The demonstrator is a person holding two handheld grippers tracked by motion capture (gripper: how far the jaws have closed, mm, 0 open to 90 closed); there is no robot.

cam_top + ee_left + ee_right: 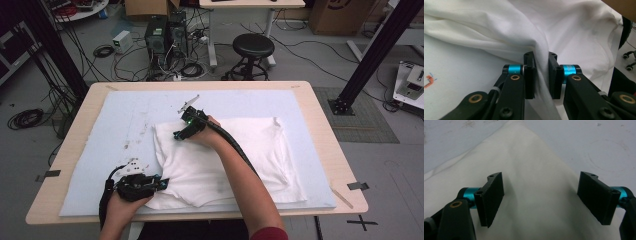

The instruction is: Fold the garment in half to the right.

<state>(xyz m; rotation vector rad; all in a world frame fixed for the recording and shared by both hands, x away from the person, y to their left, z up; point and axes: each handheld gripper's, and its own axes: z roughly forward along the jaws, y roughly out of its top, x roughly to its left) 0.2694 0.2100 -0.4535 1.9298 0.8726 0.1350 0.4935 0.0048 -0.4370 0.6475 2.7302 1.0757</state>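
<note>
Cloth handling is under way: a white cloth (227,155) lies partly folded and rumpled on the pale mat (100,130) covering the table (320,115). Left gripper (161,183) is clenched on a pinch of the cloth at the near left corner; in the left gripper view a ridge of fabric (541,72) runs up between the two jaws, which press it from both sides. Right gripper (178,135) hangs at the far left corner of the cloth with its jaws spread wide; in the right gripper view that corner (524,150) tapers away ahead of the jaws, and fabric lies beneath and between them, ungripped. Judgement: the step in hand is securing the second corner before a fold or lift. Next move calls for the right gripper to lower onto the corner edge and close on it, while the left keeps its pinch, so both corners travel together.
</note>
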